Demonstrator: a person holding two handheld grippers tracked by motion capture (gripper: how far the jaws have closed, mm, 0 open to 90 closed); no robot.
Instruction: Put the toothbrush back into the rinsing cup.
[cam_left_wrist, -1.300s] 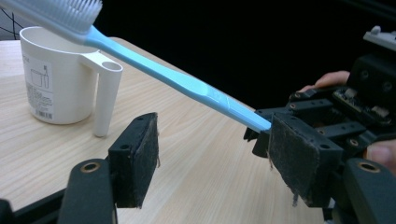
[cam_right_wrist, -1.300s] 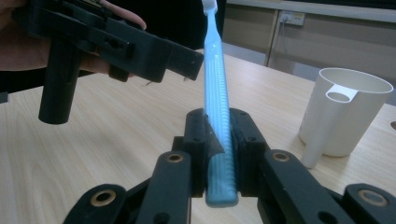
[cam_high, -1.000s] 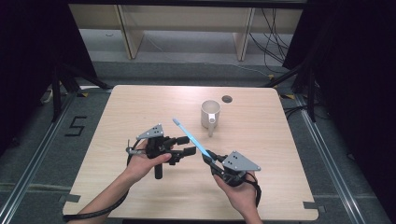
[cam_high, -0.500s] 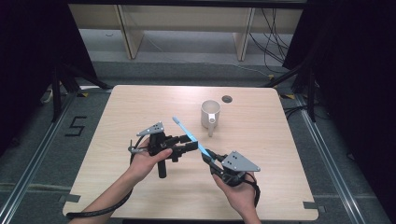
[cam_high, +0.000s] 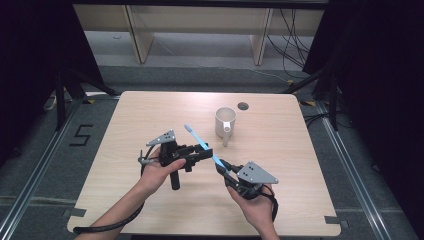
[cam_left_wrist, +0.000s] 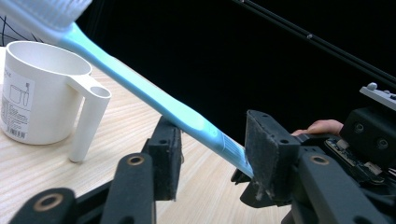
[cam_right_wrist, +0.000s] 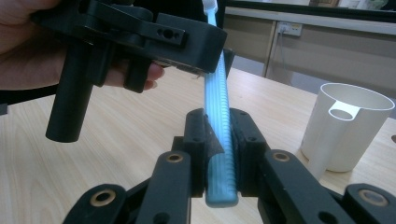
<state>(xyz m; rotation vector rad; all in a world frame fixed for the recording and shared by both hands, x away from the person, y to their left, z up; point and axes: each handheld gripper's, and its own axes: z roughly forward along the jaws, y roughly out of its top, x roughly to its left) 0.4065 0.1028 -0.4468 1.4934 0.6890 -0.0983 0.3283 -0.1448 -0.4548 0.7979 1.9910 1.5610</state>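
A light blue toothbrush (cam_high: 202, 145) hangs slanted above the table, bristle head up and to the left. My right gripper (cam_high: 222, 167) is shut on the lower end of its handle (cam_right_wrist: 219, 140). My left gripper (cam_high: 202, 151) reaches in from the left with its jaws around the middle of the handle (cam_left_wrist: 154, 100). Those jaws have just been closing. The handle lies against one pad, with a gap still showing at the other. A white mug (cam_high: 225, 123) stands upright just behind the brush.
The wooden table (cam_high: 150, 115) has a small dark round hole (cam_high: 243, 106) behind the mug. Dark floor surrounds it, with a "5" mark (cam_high: 80, 135) at the left. Wooden shelving stands beyond the far edge.
The left gripper's jaws have narrowed around the toothbrush handle. Both hands and the brush have stayed where they were.
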